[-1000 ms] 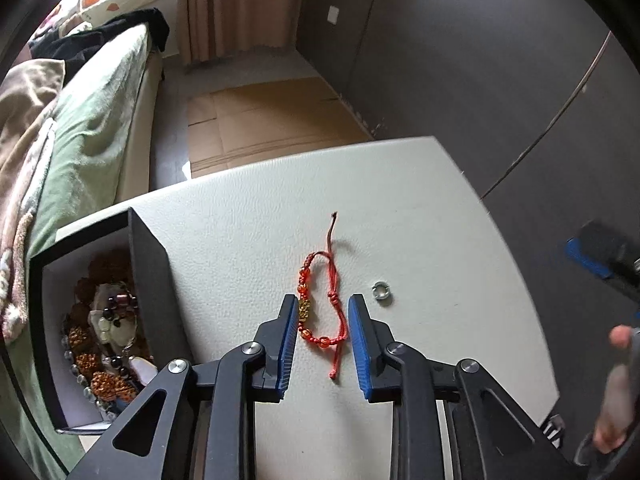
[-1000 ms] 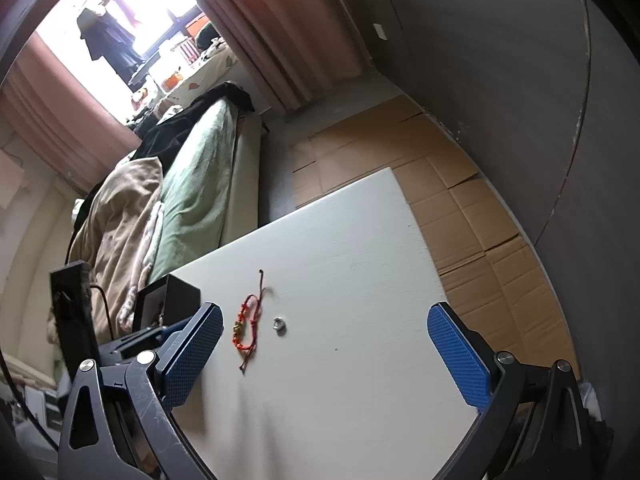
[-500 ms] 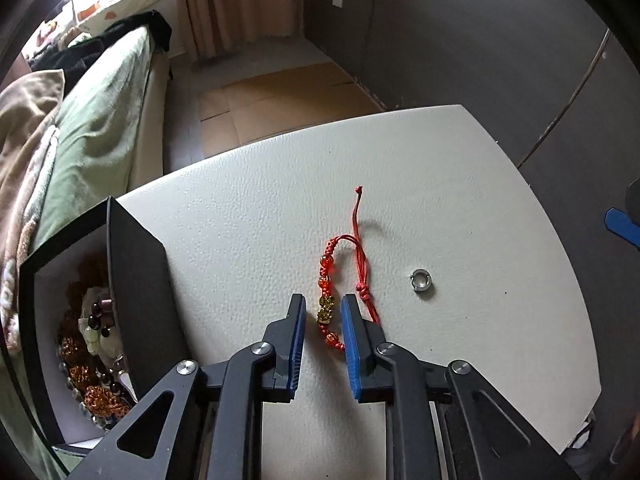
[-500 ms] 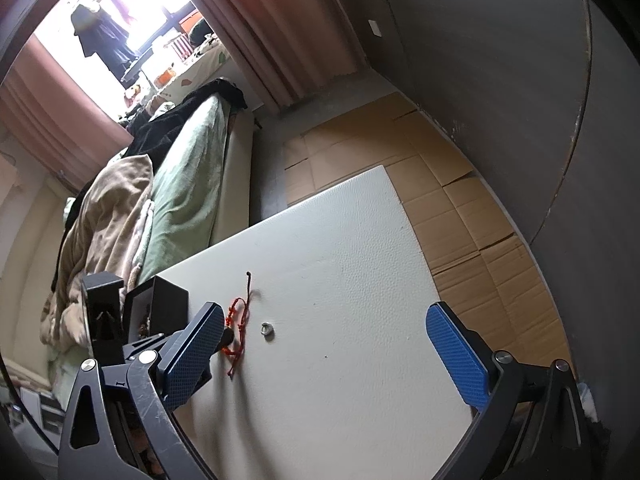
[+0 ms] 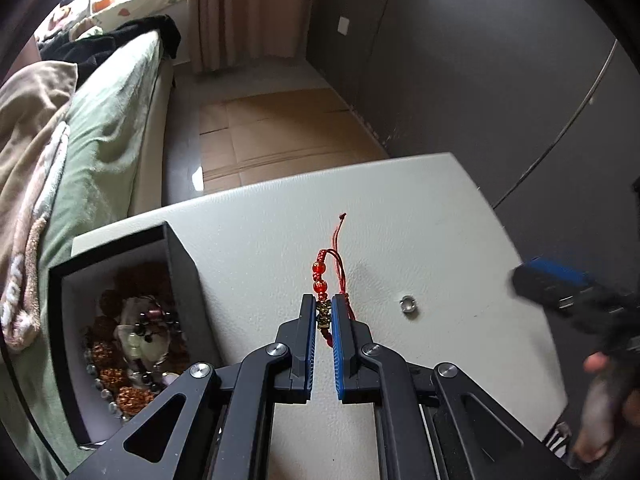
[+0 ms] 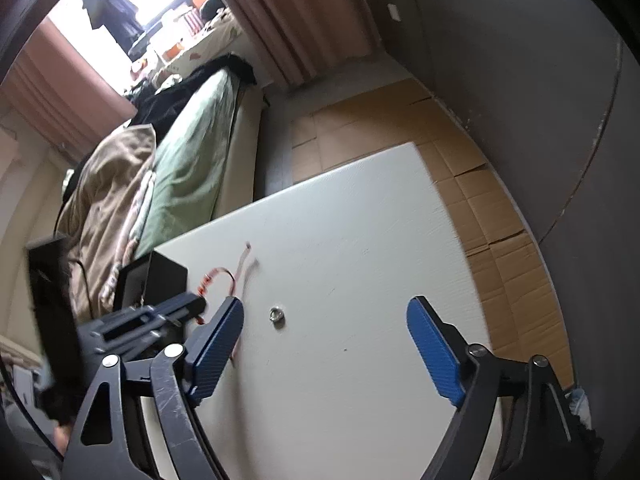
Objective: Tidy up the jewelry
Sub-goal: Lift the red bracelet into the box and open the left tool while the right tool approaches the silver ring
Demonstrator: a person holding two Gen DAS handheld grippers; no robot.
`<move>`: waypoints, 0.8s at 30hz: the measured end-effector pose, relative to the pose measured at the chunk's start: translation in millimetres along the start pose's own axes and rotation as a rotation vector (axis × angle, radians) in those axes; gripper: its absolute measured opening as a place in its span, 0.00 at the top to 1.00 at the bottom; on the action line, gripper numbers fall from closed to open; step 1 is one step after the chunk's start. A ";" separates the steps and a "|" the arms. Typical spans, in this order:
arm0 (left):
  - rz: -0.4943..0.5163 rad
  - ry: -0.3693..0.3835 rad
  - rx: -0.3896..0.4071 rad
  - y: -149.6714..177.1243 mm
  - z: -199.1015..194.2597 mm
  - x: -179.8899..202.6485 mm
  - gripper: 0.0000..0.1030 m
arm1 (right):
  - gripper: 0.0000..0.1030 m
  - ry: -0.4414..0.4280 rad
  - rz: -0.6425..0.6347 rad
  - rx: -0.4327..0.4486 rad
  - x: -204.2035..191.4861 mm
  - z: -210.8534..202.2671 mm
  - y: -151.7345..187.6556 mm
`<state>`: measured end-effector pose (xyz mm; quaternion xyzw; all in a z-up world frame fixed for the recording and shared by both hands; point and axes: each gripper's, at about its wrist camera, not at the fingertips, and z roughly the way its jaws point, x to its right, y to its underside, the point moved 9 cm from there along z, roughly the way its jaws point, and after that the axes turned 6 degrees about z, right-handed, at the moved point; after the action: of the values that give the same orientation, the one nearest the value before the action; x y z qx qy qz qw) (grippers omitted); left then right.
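A red cord bracelet (image 5: 325,276) with red and gold beads lies on the white table (image 5: 400,216). My left gripper (image 5: 323,312) is shut on its gold beads, with the cord ends trailing forward. A small silver ring (image 5: 407,304) lies to the right of it on the table. An open black jewelry box (image 5: 120,320) with several beaded pieces stands at the left. My right gripper (image 6: 324,328) is wide open and empty above the table, with the ring (image 6: 276,314) between its fingers and the bracelet (image 6: 218,278) to its left.
A bed with green and beige bedding (image 5: 100,120) runs along the table's left side. Flattened cardboard (image 5: 272,136) covers the floor beyond the table. A dark wall (image 5: 480,60) stands to the right. The left gripper (image 6: 168,312) shows in the right wrist view.
My left gripper has closed on the bracelet's gold beads. My right gripper has moved lower and closer to the table, toward the ring.
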<state>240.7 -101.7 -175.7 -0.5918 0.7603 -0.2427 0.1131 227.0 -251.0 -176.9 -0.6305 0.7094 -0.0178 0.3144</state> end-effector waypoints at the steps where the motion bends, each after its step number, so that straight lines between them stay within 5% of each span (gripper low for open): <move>1: -0.004 0.006 0.008 -1.6 -4.1 -1.0 0.93 | 0.29 0.000 -0.009 -0.009 -2.7 3.4 1.6; 12: -0.062 0.036 0.080 -15.0 -35.1 -23.7 0.93 | 0.60 -0.041 -0.027 -0.125 -28.5 47.6 19.2; 24: -0.118 0.058 0.120 -17.1 -57.1 -48.7 0.93 | 0.70 0.028 -0.077 -0.152 -42.3 70.7 24.1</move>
<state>242.2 -44.9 -123.8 -0.6203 0.7111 -0.3114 0.1118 239.2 -181.5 -225.8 -0.6789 0.6884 0.0150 0.2547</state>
